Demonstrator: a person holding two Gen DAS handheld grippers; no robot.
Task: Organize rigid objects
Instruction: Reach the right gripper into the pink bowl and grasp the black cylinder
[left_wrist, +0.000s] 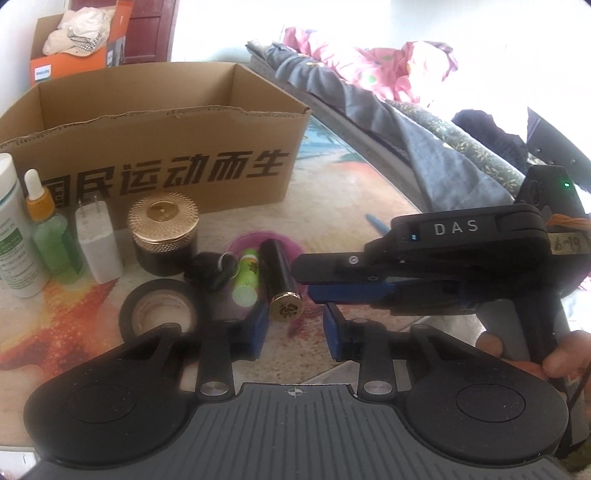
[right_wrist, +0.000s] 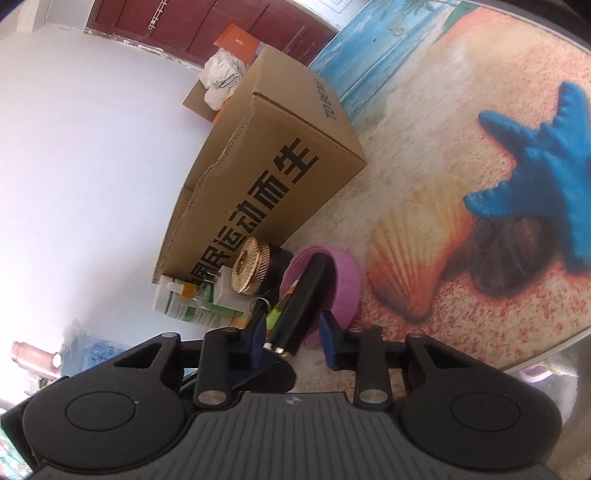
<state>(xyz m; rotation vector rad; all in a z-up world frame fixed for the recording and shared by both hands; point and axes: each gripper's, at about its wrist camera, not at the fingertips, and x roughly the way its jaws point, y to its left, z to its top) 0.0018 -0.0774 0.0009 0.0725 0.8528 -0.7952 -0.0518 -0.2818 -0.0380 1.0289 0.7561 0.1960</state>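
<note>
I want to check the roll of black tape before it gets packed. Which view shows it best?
The left wrist view: the tape roll lies flat on the mat, near the left claw, its ring and hollow core plain, only its near edge cut off. The right wrist view does not show it at all.

Bright daylight, probably from the far right, blows out the wall (right_wrist: 74, 147); fisheye edges bend, soft blur throughout.

Left claw (left_wrist: 295, 328) pads flank black gold-capped tube (left_wrist: 279, 275); right claw (left_wrist: 314, 280) tips just beside.
</note>
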